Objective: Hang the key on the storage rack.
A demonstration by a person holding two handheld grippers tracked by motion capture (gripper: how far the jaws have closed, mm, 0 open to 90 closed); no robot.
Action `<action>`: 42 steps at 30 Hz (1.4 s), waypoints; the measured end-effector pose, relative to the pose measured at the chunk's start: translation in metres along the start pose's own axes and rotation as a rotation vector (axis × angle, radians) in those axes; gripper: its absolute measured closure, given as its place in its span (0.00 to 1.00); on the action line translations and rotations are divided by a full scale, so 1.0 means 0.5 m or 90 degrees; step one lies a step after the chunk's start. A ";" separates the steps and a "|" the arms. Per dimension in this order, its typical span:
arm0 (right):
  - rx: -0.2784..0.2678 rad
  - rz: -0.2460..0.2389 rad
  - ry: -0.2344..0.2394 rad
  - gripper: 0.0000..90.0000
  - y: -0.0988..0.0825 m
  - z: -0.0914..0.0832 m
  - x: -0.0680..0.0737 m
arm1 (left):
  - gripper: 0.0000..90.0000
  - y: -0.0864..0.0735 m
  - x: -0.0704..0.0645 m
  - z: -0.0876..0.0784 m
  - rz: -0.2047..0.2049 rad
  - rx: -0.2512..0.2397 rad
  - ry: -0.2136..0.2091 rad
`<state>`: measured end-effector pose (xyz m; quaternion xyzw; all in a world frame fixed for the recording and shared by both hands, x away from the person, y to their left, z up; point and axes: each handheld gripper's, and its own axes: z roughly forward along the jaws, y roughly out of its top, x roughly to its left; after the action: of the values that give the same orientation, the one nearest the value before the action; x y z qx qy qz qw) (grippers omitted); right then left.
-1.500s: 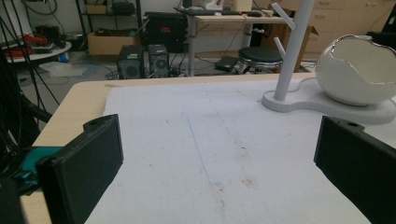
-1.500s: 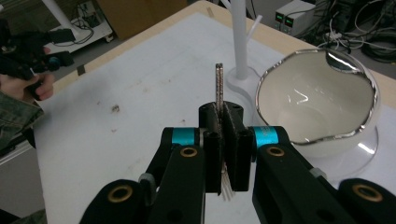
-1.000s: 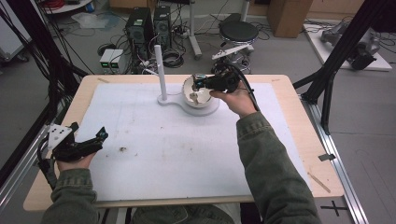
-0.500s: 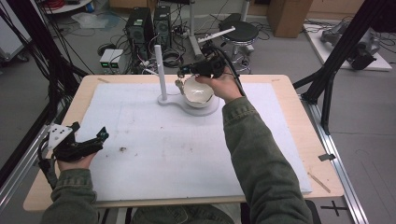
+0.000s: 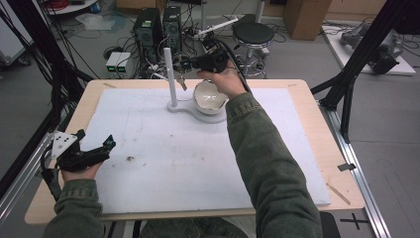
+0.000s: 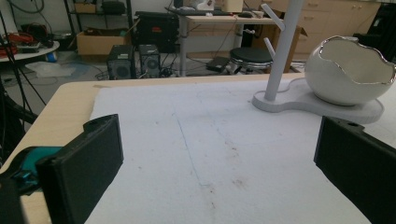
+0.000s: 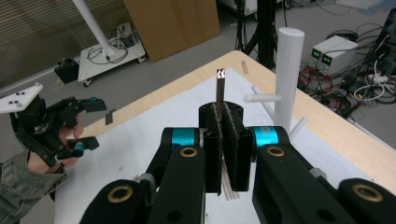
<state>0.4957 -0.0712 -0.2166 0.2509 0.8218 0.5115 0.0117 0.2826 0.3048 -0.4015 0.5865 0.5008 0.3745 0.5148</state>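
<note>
Now the right gripper (image 7: 223, 140) is clamping a thin metal strip-like piece (image 7: 220, 88), jaws pressed flat on it, its tip poking up just ahead. The white peg stand (image 7: 287, 79) is standing close beside it; drifting sideways risks knocking a peg. The left gripper (image 6: 215, 172) is resting wide open, well apart.

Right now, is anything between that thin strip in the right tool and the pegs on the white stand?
Nothing visible. The thin strip, clamped in the right tool, stands close beside the white stand in the right gripper view, with open air up to the nearest peg.
</note>
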 end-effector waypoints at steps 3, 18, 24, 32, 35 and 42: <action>-0.002 0.000 0.002 0.97 0.010 0.013 -0.004 | 0.02 0.000 0.000 0.000 0.000 -0.002 0.000; -0.002 0.022 -0.016 0.97 0.024 0.070 -0.025 | 0.02 0.000 0.001 0.001 -0.005 -0.003 -0.002; -0.001 0.025 -0.021 0.97 0.028 0.089 -0.031 | 0.02 0.000 0.002 0.001 -0.006 -0.003 -0.003; -0.002 0.042 -0.030 0.97 0.023 0.104 -0.044 | 0.02 0.000 0.002 0.001 -0.007 -0.004 -0.003; -0.002 0.040 -0.033 0.97 0.022 0.111 -0.049 | 0.02 0.000 0.002 0.002 -0.007 -0.003 -0.003; -0.019 0.054 -0.025 0.97 0.022 0.122 -0.057 | 0.02 0.000 0.002 0.004 -0.008 -0.005 -0.005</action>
<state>0.5416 -0.0287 -0.2431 0.2954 0.8021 0.5189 0.0099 0.2846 0.3055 -0.4019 0.5830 0.5010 0.3711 0.5210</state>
